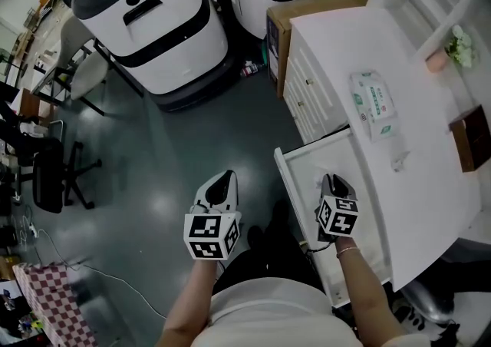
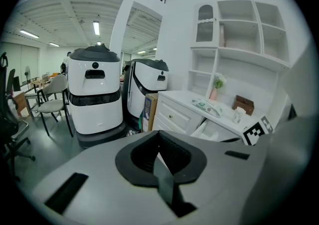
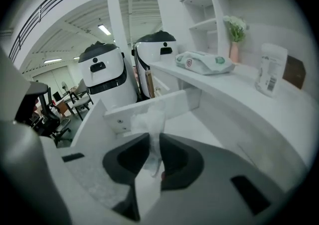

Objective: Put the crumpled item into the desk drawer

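The crumpled item (image 3: 150, 119), a wad of white tissue, is pinched between the dark pads of my right gripper (image 3: 152, 138). That gripper (image 1: 334, 183) hangs over the open white desk drawer (image 1: 294, 184), pointing toward its far wall (image 3: 149, 105). In the head view the gripper's body hides the wad. My left gripper (image 1: 222, 182) hovers over the grey floor left of the drawer. Its jaws (image 2: 158, 144) meet with nothing between them.
On the white desk (image 1: 430, 184) lie a tissue pack (image 1: 374, 104), a small white packet (image 1: 399, 160), a brown box (image 1: 469, 138) and a flower vase (image 1: 458, 46). Two large white machines (image 1: 153, 15) and a cardboard box (image 1: 280, 31) stand beyond; an office chair (image 1: 52, 176) is at left.
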Demonstrator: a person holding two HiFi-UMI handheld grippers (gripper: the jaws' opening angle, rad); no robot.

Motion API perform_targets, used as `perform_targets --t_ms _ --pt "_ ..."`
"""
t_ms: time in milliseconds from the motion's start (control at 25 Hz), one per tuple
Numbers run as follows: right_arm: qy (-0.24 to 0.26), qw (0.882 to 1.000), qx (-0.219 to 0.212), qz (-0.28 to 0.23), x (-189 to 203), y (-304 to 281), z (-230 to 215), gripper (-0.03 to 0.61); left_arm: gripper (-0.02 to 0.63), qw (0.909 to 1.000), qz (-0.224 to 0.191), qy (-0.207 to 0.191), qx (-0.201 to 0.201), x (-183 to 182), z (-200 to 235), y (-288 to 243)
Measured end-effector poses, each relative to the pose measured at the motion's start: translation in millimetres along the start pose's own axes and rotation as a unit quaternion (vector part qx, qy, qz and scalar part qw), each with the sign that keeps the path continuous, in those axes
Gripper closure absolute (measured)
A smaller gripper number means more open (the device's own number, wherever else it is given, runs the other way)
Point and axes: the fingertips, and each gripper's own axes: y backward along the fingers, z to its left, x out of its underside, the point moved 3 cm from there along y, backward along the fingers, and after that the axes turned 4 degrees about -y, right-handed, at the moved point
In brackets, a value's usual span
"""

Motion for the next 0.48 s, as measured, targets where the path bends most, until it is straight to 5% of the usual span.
perform_targets --t_ms 480 --pt "0.022 0.998 0.013 0.065 28.1 -33.7 -11.9 0.517 0.621 0.9998 0.016 0.008 -0.011 8.6 2.7 -10.2"
